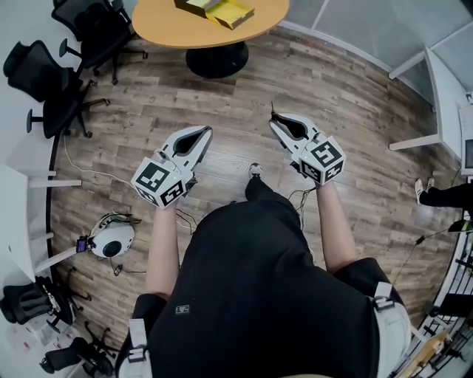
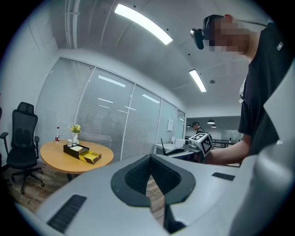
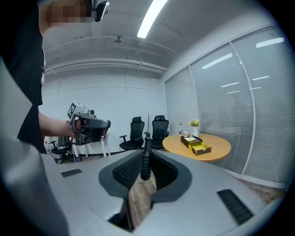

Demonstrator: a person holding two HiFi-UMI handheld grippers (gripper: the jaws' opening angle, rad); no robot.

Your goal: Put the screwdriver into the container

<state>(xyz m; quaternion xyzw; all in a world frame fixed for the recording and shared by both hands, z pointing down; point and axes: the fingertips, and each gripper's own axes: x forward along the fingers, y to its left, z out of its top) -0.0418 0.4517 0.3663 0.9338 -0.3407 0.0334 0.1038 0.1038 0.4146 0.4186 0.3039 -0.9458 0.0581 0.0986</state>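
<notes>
right gripper is clamped on the screwdriver, shaft sticking up; left gripper is closed on nothing; container sits well apart on the round table

The head view looks steeply down on the left gripper and right gripper, round table at 12 o'clock; both gripper views look level, sharing that distant table.

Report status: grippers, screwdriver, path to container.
Right gripper shut on screwdriver, shaft up. Left gripper shut, empty. Container on round table, across the floor. No obstacle seen between.
</notes>
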